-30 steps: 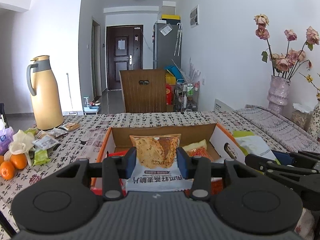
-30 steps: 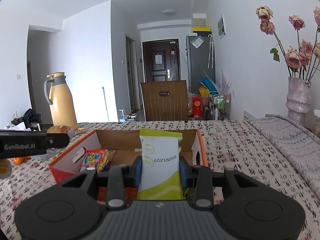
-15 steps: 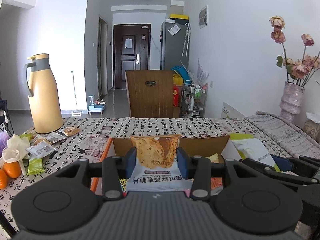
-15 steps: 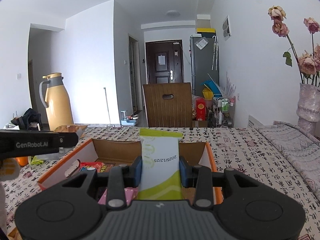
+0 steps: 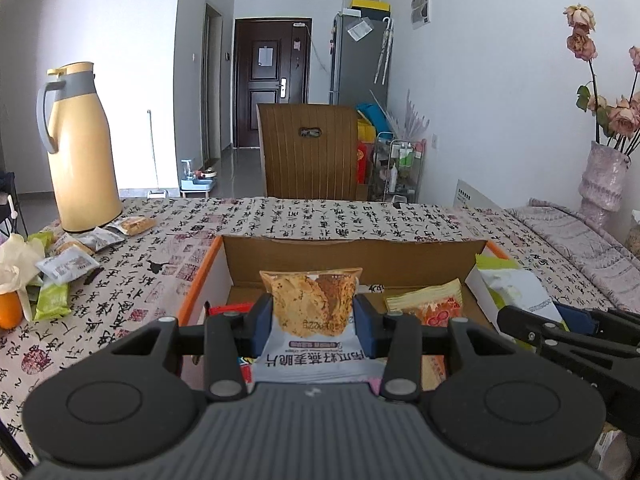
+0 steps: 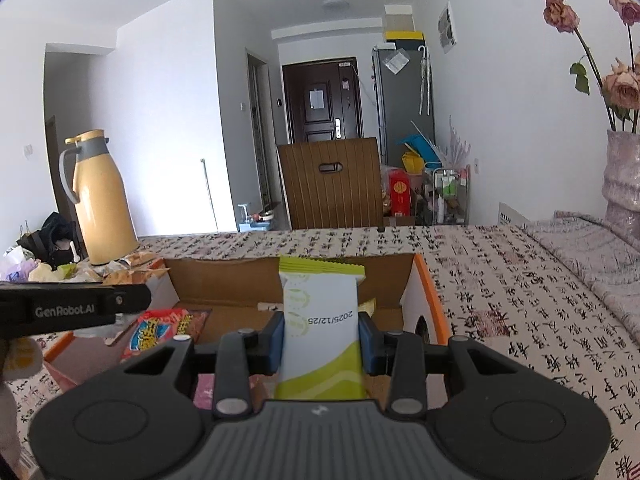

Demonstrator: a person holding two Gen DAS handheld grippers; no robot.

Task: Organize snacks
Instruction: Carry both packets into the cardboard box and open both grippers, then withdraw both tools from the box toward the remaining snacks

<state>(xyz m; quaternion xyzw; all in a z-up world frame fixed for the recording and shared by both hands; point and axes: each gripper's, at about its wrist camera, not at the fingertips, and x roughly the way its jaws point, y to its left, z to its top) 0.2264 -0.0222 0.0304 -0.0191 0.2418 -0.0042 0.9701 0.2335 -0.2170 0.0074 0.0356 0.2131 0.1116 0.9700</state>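
The left gripper [image 5: 314,316] is pinching a white-and-clear packet of brown crisps [image 5: 314,308] between its blue fingers [image 5: 262,322], hanging over the open orange-edged cardboard box [image 5: 352,256] on the desk [image 5: 320,216]. At three o'clock, the right gripper [image 6: 322,336] is clamping a white-and-green snack bar wrapper [image 6: 320,328], upright above that box.

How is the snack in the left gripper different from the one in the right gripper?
The crisps packet shows orange-brown crisps above a grey label; the green-and-white packet is plain with a printed date. The crisps packet is wider; the green-and-white packet is narrower and taller. Both are held upright over the cardboard box.
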